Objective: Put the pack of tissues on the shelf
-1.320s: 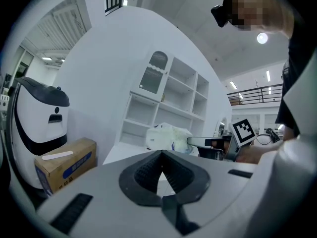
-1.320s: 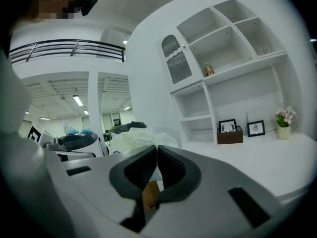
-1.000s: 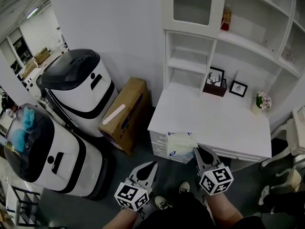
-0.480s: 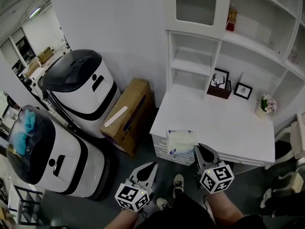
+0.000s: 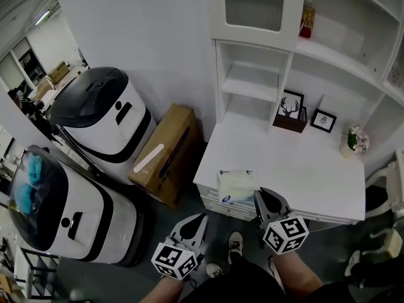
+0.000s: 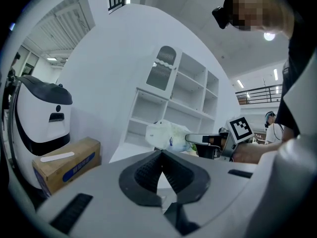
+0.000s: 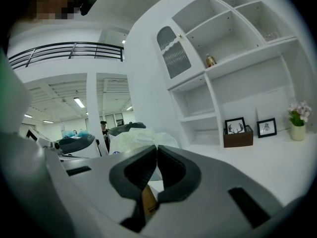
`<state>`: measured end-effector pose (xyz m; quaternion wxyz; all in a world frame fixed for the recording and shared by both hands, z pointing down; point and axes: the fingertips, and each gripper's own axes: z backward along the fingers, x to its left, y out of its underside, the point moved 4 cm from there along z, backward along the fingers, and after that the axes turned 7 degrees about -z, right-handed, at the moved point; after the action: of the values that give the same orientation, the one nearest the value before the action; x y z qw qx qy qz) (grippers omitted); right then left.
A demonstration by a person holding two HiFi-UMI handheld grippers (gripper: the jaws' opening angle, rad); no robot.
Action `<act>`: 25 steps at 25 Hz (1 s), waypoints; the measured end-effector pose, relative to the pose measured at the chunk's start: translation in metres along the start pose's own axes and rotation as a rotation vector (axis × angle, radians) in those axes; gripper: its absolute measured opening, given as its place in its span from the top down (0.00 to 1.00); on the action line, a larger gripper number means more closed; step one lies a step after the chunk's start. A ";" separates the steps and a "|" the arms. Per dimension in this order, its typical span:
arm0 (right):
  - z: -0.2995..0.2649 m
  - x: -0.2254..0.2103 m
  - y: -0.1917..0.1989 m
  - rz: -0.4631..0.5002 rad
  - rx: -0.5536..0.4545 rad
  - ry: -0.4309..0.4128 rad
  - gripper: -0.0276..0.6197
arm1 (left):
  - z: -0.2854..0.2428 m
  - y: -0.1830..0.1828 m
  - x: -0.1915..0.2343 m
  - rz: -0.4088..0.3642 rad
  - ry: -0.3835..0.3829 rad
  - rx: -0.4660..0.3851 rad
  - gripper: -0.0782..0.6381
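Note:
The pack of tissues (image 5: 237,185), pale with blue print, hangs over the near left corner of the white desk (image 5: 297,169), held at its near edge by my right gripper (image 5: 260,197), which is shut on it. In the right gripper view the tissue pack (image 7: 133,138) bulges just beyond the closed jaws. My left gripper (image 5: 196,221) is lower left, off the desk, shut and empty. From the left gripper view the pack (image 6: 167,135) and the right gripper (image 6: 208,145) show ahead. The white shelf unit (image 5: 252,84) rises behind the desk.
Two picture frames (image 5: 287,106) and a small flower pot (image 5: 353,141) stand at the desk's back. A cardboard box (image 5: 165,153) leans by the wall to the left. Two large white-and-black robots (image 5: 101,115) stand further left. A bottle (image 5: 306,19) sits on an upper shelf.
The view has shifted slightly; the pack and right gripper have edged a little left over the desk corner. The left gripper stays in place.

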<state>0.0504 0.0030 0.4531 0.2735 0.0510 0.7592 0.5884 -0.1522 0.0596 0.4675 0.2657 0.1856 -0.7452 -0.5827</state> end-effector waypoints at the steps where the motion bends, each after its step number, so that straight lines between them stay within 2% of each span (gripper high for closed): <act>1: -0.002 -0.004 -0.002 0.000 0.001 0.001 0.95 | -0.004 -0.001 0.000 0.000 0.001 0.001 0.88; 25: -0.069 -0.096 -0.027 -0.029 0.028 0.031 0.95 | -0.119 -0.007 0.028 0.020 0.009 0.050 0.88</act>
<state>0.1055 -0.1029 0.4736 0.2697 0.0346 0.7720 0.5745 -0.1016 -0.0506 0.4871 0.2699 0.1874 -0.7603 -0.5603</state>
